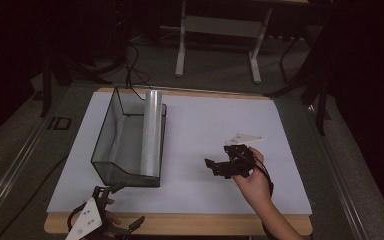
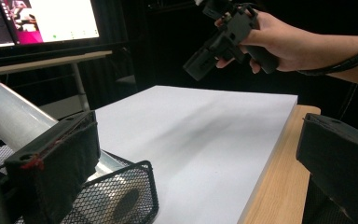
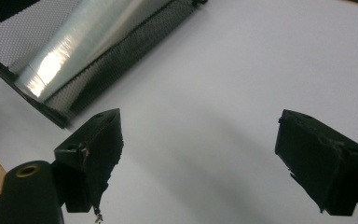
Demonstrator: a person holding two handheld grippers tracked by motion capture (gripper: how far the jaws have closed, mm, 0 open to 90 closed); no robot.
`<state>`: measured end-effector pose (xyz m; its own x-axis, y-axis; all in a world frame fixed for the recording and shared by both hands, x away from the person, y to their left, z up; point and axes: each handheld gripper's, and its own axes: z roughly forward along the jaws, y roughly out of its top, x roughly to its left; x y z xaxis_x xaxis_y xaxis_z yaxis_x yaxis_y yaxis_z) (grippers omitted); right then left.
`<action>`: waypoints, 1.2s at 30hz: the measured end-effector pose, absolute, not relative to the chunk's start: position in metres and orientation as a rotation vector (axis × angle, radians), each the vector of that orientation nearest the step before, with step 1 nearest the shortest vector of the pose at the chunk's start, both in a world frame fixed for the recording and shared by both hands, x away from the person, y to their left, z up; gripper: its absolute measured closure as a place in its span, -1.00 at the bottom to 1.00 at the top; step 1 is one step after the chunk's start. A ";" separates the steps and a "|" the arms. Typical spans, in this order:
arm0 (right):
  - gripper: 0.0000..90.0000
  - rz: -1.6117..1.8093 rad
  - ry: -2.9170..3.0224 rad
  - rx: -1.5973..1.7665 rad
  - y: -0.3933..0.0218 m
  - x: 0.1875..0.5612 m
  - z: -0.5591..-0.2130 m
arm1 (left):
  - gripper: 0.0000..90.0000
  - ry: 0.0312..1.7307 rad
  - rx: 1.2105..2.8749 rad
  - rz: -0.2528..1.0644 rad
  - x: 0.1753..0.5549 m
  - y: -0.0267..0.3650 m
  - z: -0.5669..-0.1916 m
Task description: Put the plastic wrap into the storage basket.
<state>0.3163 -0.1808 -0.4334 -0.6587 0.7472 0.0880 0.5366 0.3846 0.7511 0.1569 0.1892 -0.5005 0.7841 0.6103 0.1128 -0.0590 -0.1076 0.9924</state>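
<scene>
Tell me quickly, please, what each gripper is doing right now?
Left gripper: open, holding nothing, beside the mesh basket.
Right gripper: open, holding nothing, above the white board.

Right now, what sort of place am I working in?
Probably a dim lab or recording workspace: a wooden table under a white sheet, a lit monitor behind it, cables on the floor.

Dim and dark all around; bright white tabletop (image 1: pixel 205 125); shiny glare on the roll (image 3: pixel 51 65); blurry close up.
</scene>
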 end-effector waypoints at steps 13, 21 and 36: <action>-0.67 1.076 2.406 1.115 -0.200 0.300 -0.459 | -1.00 0.453 1.595 0.596 0.158 0.189 -0.501; -0.68 1.070 2.399 1.095 -0.205 0.293 -0.476 | -1.00 0.451 1.596 0.596 0.157 0.188 -0.501; -0.69 1.049 2.367 1.035 -0.208 0.297 -0.488 | -1.00 0.452 1.597 0.596 0.158 0.190 -0.501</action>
